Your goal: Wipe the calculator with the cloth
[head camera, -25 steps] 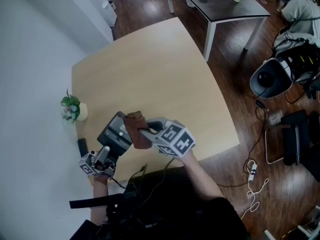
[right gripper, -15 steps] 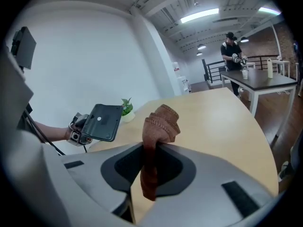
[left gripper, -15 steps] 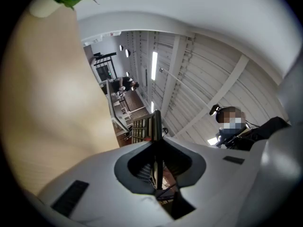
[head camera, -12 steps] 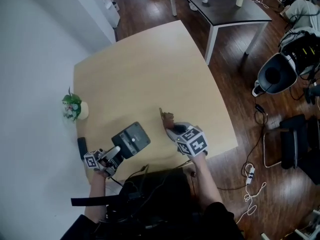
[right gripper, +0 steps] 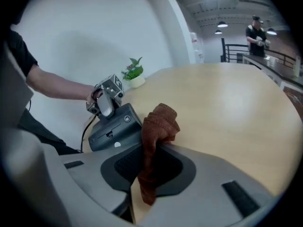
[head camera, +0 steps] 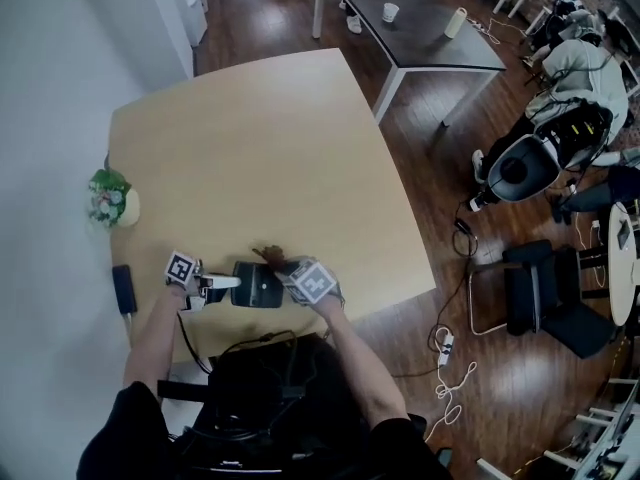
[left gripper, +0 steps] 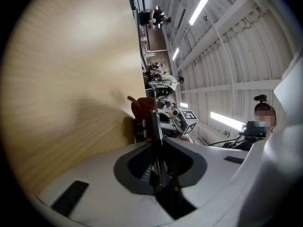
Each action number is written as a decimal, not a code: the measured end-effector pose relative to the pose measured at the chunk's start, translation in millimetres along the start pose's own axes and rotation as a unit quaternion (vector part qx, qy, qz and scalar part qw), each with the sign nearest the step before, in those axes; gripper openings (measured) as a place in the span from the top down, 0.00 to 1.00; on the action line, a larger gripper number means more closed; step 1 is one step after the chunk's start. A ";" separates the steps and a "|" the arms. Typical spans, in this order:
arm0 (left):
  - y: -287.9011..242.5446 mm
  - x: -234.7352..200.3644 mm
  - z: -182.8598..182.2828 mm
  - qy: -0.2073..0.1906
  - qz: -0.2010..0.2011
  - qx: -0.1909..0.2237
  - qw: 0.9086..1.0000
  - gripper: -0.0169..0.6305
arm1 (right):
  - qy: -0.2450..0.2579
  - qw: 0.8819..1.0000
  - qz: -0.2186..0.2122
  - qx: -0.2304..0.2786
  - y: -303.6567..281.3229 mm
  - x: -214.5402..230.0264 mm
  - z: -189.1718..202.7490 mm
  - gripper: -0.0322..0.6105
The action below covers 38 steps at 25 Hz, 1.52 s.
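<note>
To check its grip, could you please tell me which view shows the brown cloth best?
The right gripper view: the brown terry cloth sits large and central, pinched by the right hand-held gripper. The head view shows a small brown scrap beside the dark grey calculator; the left gripper view, a lump beyond it.

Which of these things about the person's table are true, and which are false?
1. The right gripper holds a brown cloth. True.
2. The left gripper is empty. False: it is shut on the calculator, by its edge.
3. A small potted plant stands on the table. True.
4. The calculator is white. False: it is dark grey.
</note>
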<state>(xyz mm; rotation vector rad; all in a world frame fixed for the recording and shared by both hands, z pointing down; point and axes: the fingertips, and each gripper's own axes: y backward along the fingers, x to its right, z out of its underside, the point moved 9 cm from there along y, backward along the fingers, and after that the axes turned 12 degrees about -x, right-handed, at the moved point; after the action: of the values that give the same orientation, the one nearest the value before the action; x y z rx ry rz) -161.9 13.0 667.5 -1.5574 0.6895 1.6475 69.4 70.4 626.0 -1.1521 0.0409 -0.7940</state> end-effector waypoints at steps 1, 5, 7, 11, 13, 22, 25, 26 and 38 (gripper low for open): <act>6.0 -1.3 -5.1 0.001 0.005 -0.005 1.000 0.86 | -0.021 1.000 -0.001 0.007 -3.8 -2.0 -0.8 0.84; 5.1 3.1 -14.6 -0.003 0.056 0.028 0.998 0.89 | -0.010 0.999 0.042 0.025 25.4 -19.4 -15.7 0.85; 2.2 7.2 -8.6 0.001 0.082 0.060 0.995 0.89 | 0.030 0.997 0.034 0.068 44.9 -47.2 -39.6 0.84; 1.2 20.1 2.9 -0.010 0.123 0.133 0.983 0.90 | 0.101 0.984 0.125 0.076 45.1 -70.3 -77.5 0.84; 2.2 18.5 4.3 -0.013 0.121 0.164 0.979 0.89 | 0.130 0.981 0.135 0.059 38.3 -75.9 -79.7 0.84; 42.0 25.7 -1.4 -0.055 0.148 0.252 0.955 0.90 | 0.147 0.988 0.045 0.017 51.8 -122.8 -72.8 0.85; 45.5 33.6 1.8 -0.076 0.158 0.255 0.951 0.90 | 0.115 0.984 0.106 0.081 81.4 -98.7 -107.0 0.85; 45.7 35.7 2.9 -0.082 0.155 0.252 0.952 0.90 | 0.116 0.980 0.130 0.097 88.1 -91.9 -121.6 0.85; 52.1 47.2 2.0 -0.096 0.162 0.347 0.919 0.88 | 0.245 0.961 0.128 0.024 45.6 -126.3 -117.1 0.85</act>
<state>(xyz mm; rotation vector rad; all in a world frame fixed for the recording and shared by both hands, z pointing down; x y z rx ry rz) -204.3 -7.7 615.3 -0.7900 1.3038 1.5076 -47.2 58.0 491.8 -0.8591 0.5700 -0.8264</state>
